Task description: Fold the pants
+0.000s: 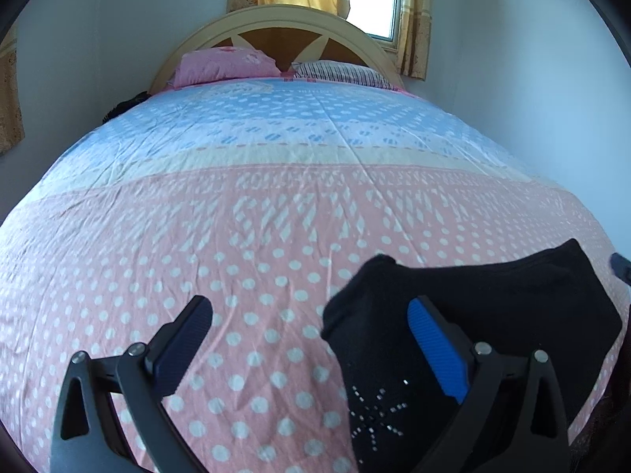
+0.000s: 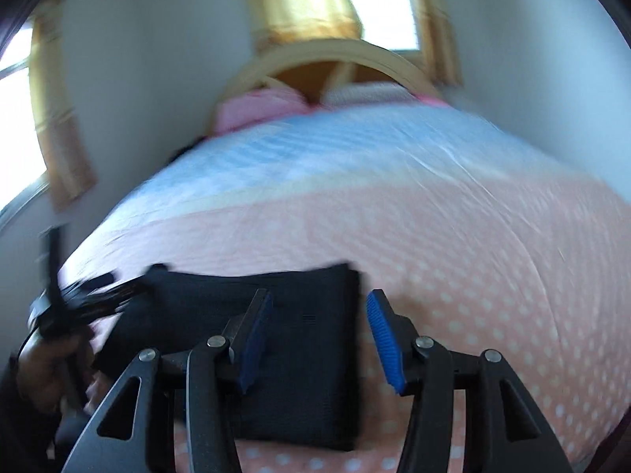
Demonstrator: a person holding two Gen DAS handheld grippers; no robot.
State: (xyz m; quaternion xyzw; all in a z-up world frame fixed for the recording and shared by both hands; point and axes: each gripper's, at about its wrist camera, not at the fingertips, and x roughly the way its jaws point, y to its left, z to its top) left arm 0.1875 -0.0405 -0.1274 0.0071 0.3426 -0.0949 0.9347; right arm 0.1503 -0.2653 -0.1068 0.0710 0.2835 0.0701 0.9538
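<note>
The black pants [image 1: 493,299] lie folded into a compact bundle on the pink dotted bedspread [image 1: 236,260], at the near right of the left wrist view; a rhinestone star shows on the fabric. My left gripper [image 1: 311,343] is open, its right finger over the pants' left end and nothing held. In the blurred right wrist view the pants [image 2: 307,354] form a flat black rectangle. My right gripper [image 2: 319,339] is open just above their right edge. A hand with the other gripper [image 2: 55,315] is at the pants' left end.
The bed fills both views, blue at the far half. A pink pillow [image 1: 224,64] and a striped pillow [image 1: 343,73] lie against the curved headboard [image 1: 284,25]. Curtains and a window are behind it, walls on both sides.
</note>
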